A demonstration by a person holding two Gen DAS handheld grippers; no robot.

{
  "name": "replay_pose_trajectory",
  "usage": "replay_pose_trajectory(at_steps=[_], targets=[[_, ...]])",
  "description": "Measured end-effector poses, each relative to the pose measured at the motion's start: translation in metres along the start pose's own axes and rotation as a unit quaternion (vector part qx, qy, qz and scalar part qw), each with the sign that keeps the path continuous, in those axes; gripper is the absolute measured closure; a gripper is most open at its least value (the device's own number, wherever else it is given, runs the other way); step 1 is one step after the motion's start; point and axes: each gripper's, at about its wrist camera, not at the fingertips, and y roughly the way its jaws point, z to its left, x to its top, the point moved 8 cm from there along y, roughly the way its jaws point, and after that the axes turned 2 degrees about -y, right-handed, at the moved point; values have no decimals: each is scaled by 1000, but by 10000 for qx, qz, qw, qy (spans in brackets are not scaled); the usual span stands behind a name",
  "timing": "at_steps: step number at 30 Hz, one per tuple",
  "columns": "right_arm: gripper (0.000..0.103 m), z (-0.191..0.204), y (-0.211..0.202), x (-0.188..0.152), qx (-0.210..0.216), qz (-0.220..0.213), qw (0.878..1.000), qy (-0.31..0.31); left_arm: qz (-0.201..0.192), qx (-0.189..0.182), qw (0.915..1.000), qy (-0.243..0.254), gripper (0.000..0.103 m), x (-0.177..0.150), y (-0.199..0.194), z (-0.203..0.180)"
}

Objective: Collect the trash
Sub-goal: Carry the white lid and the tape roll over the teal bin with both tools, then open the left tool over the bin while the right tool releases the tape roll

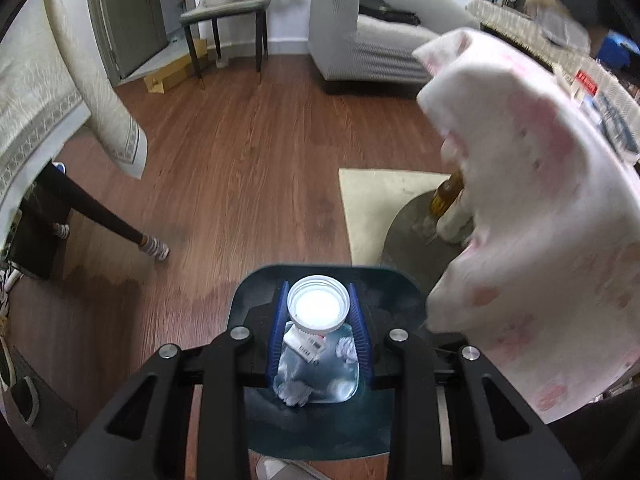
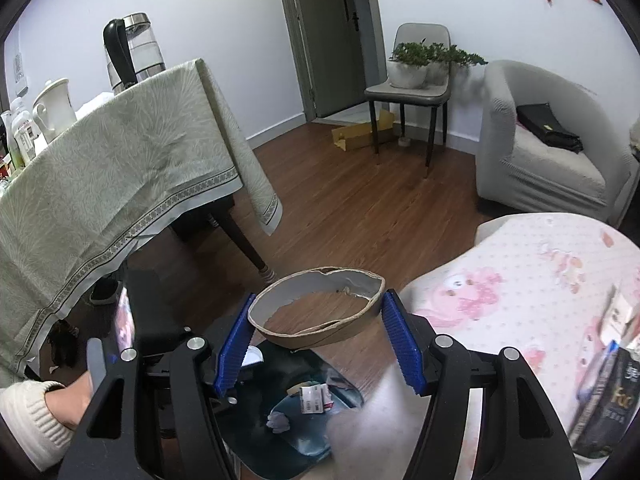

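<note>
The trash here is in two pieces, both poised over a dark bin [image 1: 320,432] that already holds crumpled tissue [image 1: 294,392] and a small labelled carton [image 1: 306,344]. In the left wrist view, the left hand-held gripper [image 1: 319,332] is clenched on a white jar lid [image 1: 319,304], its blue pads pressed against the lid's rim on either side, directly above the bin's opening. In the right wrist view, the right hand-held gripper [image 2: 318,330] is grasping a torn cardboard ring [image 2: 316,308], squeezed out of round between the pads and held above the bin, toward its far edge. The risks lie in the release. The lid looks held only at its rim and is round and slick, so I judge it could twist out early, or bounce off the rubbish inside and roll across the wooden floor [image 1: 240,160] beside the bin. The ring is light and springy; once the pads let go it may flick sideways and land beyond the bin's far edge, since only part of it seems to hang over the opening. The pink-patterned cloth [image 2: 520,280] just beside the bin could also snag the right hand-held gripper.
</note>
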Motion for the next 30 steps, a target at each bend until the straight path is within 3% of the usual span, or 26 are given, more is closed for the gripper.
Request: replay_pose_trajectory(at_steps=[8,13,18,23,26,30], targets=[[38,17,27,-6,121,312,9994,30,599,-39,9980,-200,70,-32,33,17],[38,27,39,-12,151,506,9986,-54,730,-97,9968,-322,70,-39,39,23],[38,29,47,-16,154,631,9979,-61,682,-160,9969,-371,67,-37,36,25],[38,35,56,-19,183,730,9971,-77,611,-179,9970,-450,56,-35,30,32],[38,40,61,-22,212,784,9966,-119,493,-101,9972,-551,45,-31,23,42],[39,50,71,-30,298,940,9950,-157,120,43,9971,-746,41,-16,0,60]])
